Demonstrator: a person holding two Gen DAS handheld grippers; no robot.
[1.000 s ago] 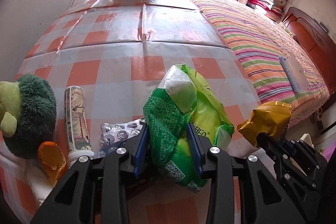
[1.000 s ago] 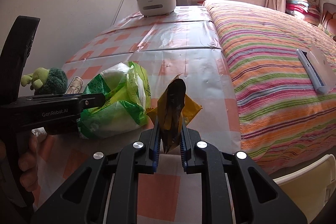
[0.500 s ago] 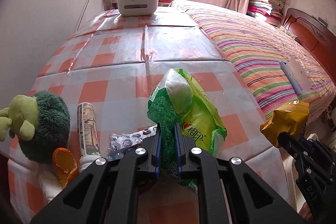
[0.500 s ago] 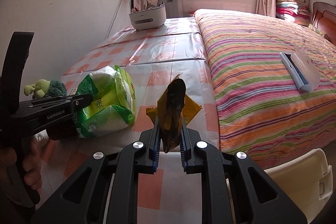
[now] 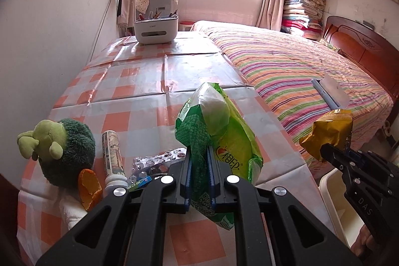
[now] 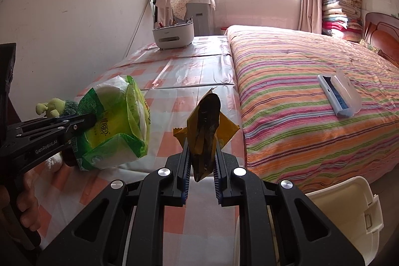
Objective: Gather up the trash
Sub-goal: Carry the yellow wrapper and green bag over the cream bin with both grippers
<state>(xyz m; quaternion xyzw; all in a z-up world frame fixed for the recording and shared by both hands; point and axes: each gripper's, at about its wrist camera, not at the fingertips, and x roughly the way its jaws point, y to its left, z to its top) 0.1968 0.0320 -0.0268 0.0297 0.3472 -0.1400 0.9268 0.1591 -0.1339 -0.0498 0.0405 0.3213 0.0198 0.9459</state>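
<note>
My left gripper point(image 5: 199, 153) is shut on a crumpled green plastic bag point(image 5: 219, 131), which hangs lifted above the checked tablecloth point(image 5: 139, 101). The same green bag point(image 6: 117, 121) shows at the left of the right wrist view, clamped in the left gripper point(image 6: 92, 120). My right gripper point(image 6: 200, 151) is shut on a yellow snack wrapper point(image 6: 205, 126), held clear of the table. That yellow wrapper point(image 5: 329, 131) and the right gripper point(image 5: 324, 147) appear at the right edge of the left wrist view. An empty pill blister pack point(image 5: 159, 161) and an orange peel point(image 5: 88, 185) lie on the cloth.
A green plush toy point(image 5: 62, 151), a patterned tube point(image 5: 112, 156) and a white organiser point(image 5: 155, 29) stand on the table. A striped bed point(image 6: 311, 96) with a white-blue box point(image 6: 339, 96) lies to the right. A cream bin point(image 6: 349, 216) sits low on the right.
The left jaws closed on the green bag and raised it off the cloth. Both grippers rose and drew back; the yellow wrapper stayed gripped.
</note>
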